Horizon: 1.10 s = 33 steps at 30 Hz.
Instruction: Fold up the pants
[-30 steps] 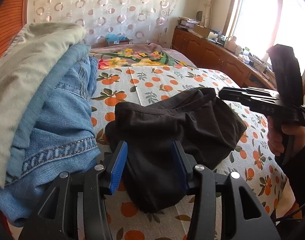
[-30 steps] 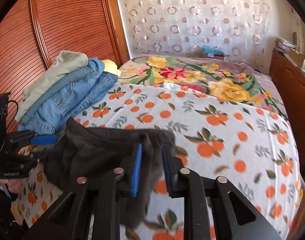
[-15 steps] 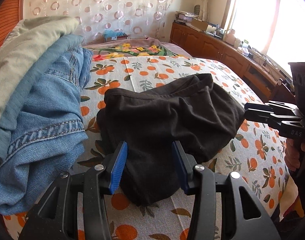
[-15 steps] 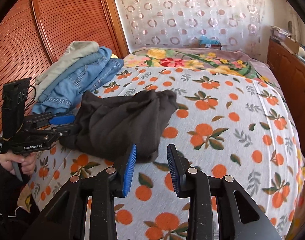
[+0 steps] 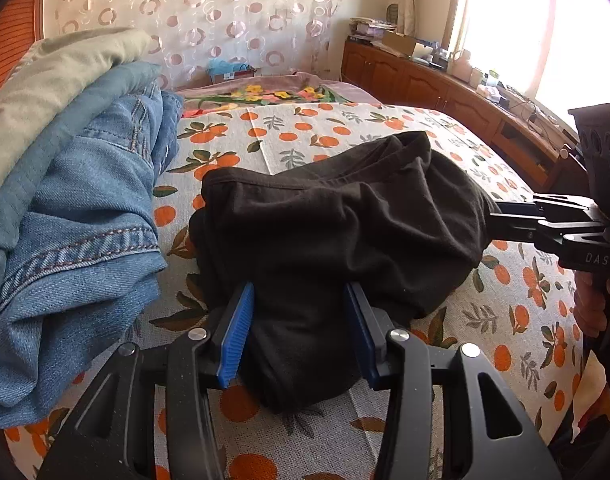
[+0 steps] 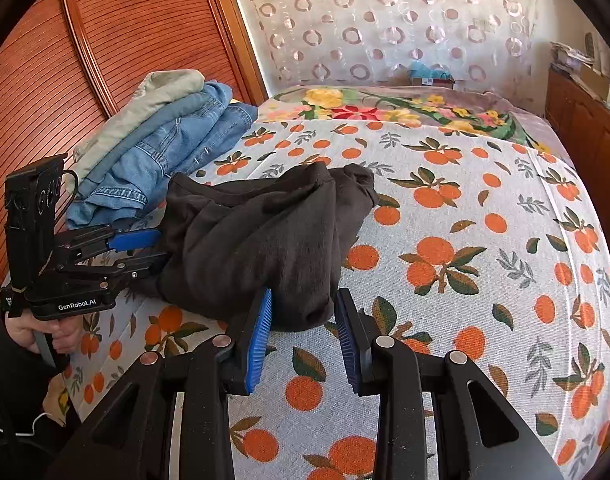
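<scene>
On the bed, seen from the left wrist, the black pants (image 5: pixel 337 232) lie bunched in a loose heap on the orange-print bedspread (image 5: pixel 517 312). The left gripper (image 5: pixel 301 328) has its blue pads (image 5: pixel 235 334) spread wide, one on each side of the near end of the pants. The cloth fills the gap between them, but the pads are not pressed together on it. To the left, just beside the pants, sits a pile of blue jeans (image 5: pixel 77 216) with a pale green garment (image 5: pixel 53 80) on top. At the right edge the right gripper (image 5: pixel 501 216) reaches in sideways, its tip at the far-right edge of the pants; from this side I cannot tell how far it is parted. A wooden cabinet (image 5: pixel 433 88) runs under the bright window.

From the right wrist, the right gripper (image 6: pixel 305 334) shows its jaws well apart — the lower fold of the pants (image 6: pixel 265 240) hangs into the gap and touches the left pad (image 6: pixel 259 338), while the other pad stands clear of the cloth. The left gripper (image 6: pixel 145 246) comes in from the left, jaws parted, its blue pad against the pants' left end. Behind it the jeans (image 6: pixel 173 152) lie stacked before the reddish wooden wardrobe (image 6: pixel 117 36), and a flowered blanket (image 6: pixel 389 108) covers the far end of the bed.
</scene>
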Tool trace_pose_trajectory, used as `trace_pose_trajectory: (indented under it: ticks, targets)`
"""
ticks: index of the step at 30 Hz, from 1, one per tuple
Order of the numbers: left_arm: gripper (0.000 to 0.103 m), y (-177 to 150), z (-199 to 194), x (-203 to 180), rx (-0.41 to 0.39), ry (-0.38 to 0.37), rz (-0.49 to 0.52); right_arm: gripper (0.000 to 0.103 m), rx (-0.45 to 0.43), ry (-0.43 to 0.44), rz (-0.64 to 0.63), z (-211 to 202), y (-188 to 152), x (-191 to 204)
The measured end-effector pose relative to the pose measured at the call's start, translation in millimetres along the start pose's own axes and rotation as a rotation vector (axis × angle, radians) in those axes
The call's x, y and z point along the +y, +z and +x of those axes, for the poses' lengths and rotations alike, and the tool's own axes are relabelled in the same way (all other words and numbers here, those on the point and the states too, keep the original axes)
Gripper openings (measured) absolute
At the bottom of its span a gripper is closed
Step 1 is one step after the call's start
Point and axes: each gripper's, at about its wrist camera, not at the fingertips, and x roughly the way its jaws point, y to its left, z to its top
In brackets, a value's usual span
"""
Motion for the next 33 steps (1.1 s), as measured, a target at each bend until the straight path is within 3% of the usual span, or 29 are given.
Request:
trace_pose_trajectory:
  ticks: [2,4,5,13,24,30,33]
  targets:
    - [0.047,0.1,0.0,0.9,0.0,-0.003,-0.004,0.031,0.002,0.006,-0.003,0.5,0.3,1.0]
    - [0.047,-0.1,0.1,1.5,0.0,-0.006,-0.008,0.015,0.0,0.013,-0.006,-0.8,0.1,2.6]
    - [0.047,0.0,0.1,1.8,0.0,-0.006,-0.009,0.011,0.0,0.016,-0.008,-2.6,0.2,3.2]
    - [0.047,-0.8,-1.0,4.7,-0.002,-0.018,-0.021,0.006,-0.048,-0.017,0.003,-34.7,-6.8,0.3]
    - [0.047,-1.5,-1.2,5.2,-0.001,-0.016,-0.021,0.006,0.015,-0.033,0.031,-23.5,-15.6,-4.8]
    - [0.047,-1.0,-0.5,4.4,0.0,-0.01,-0.017,0.016,-0.028,-0.081,0.022,-34.8,0.8,-11.2]
    - [0.047,-1.0,-0.6,4.5,0.0,-0.01,-0.017,0.027,-0.045,-0.101,0.007,-34.7,8.7,-10.2]
